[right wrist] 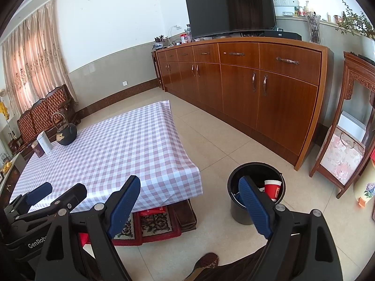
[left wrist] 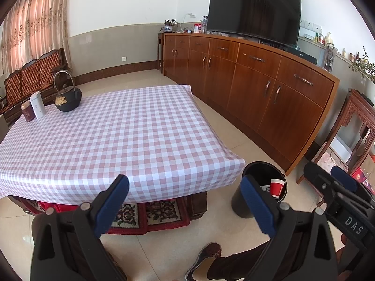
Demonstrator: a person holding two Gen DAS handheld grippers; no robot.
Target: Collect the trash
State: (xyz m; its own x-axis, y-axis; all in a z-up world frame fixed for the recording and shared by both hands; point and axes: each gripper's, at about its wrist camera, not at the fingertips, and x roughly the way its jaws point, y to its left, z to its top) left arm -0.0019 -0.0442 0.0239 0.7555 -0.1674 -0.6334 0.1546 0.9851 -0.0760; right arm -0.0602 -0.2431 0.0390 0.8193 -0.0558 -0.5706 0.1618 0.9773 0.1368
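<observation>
A black trash bin [left wrist: 240, 202] [right wrist: 236, 210] stands on the floor by the table's near right corner. Inside it a red paper cup [left wrist: 277, 187] [right wrist: 273, 189] leans on the wall, with some paper beside it. My left gripper [left wrist: 185, 183] [right wrist: 62, 188] is open and holds nothing, just before the table's front edge. My right gripper [right wrist: 189, 183] [left wrist: 325, 172] is open too, also holding nothing, and its right finger overlaps the bin in its own view. The checked tablecloth [left wrist: 117, 128] [right wrist: 112, 149] bears no loose trash that I can see.
At the table's far left stand a black iron teapot [left wrist: 68, 96] [right wrist: 66, 133], a white box [left wrist: 37, 105] and a brown tin [left wrist: 27, 111]. A long wooden cabinet [left wrist: 257, 93] with a TV lines the right. A person's shoe [left wrist: 206, 257] is below, and a patterned rug [left wrist: 152, 215] lies under the table.
</observation>
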